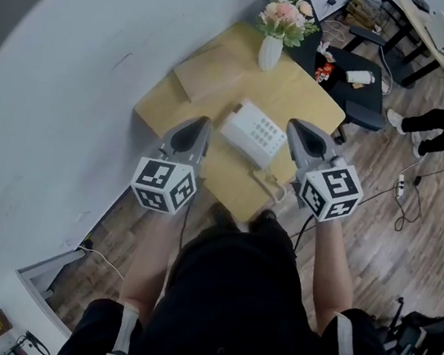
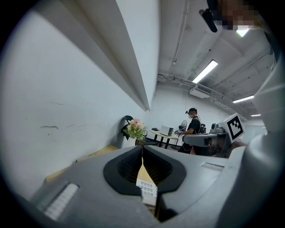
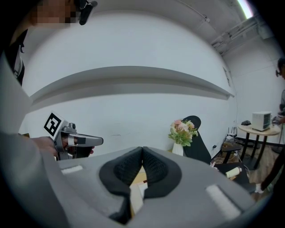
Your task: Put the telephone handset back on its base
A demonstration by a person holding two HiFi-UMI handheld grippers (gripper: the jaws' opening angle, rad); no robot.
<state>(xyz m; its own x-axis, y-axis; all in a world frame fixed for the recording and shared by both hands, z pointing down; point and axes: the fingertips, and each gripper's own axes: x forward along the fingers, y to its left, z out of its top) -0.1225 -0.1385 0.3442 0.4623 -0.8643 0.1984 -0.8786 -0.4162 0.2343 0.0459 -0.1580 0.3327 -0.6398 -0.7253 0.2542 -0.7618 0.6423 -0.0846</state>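
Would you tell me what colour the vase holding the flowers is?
The vase is white, clearest in the head view.

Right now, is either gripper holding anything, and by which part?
Nothing is held: left gripper and right gripper are both shut and empty; the telephone lies on the table.

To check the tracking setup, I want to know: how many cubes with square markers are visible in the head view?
2. One cube is on the left gripper, at lower left; the other cube is on the right gripper, right of centre. None seems hidden.
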